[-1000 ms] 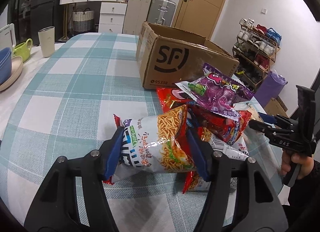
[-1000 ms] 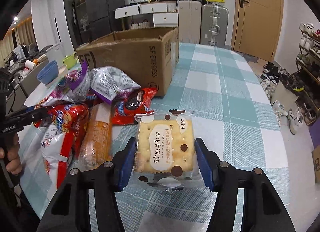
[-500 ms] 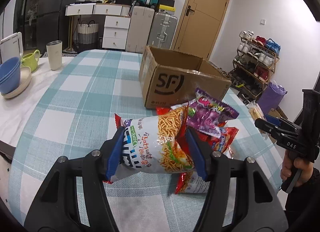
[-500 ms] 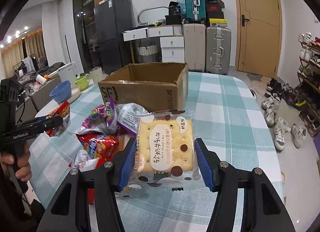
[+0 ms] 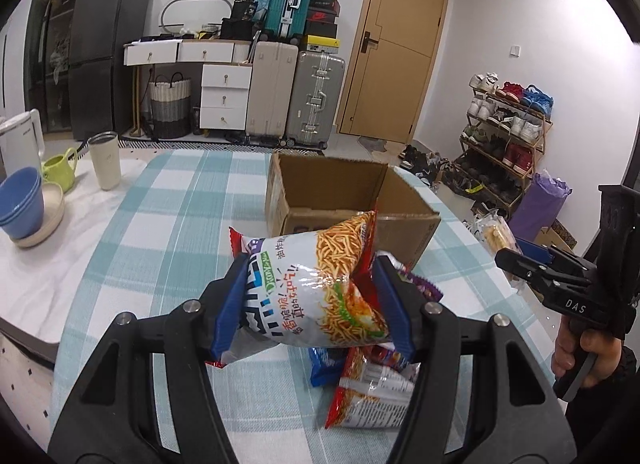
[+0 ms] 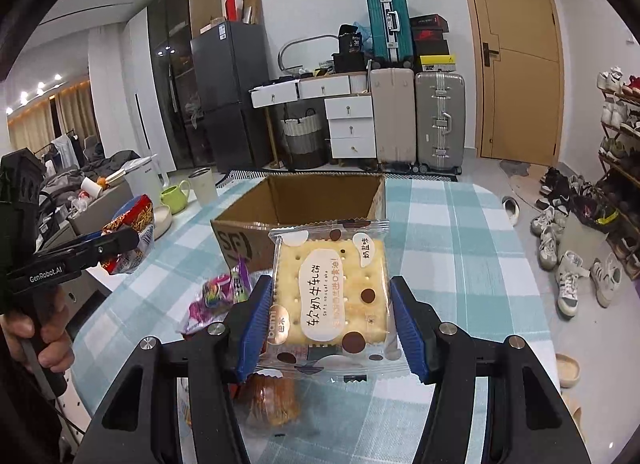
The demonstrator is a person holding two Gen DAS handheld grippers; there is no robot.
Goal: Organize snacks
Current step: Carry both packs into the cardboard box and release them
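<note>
Each camera sits just behind its own jaws and looks forward, down over the checked worktop [image 5: 168,200]. Both face the open cardboard box [image 5: 344,200] [image 6: 304,200], the suitcases and the door. Each one also sees the other tool at its edge.

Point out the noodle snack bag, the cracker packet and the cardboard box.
noodle snack bag [image 5: 316,288], left wrist view, middle of its printed front.
cracker packet [image 6: 330,292], right wrist view, white label at its centre.
cardboard box [image 6: 240,242], right wrist view, printed front wall.
</note>
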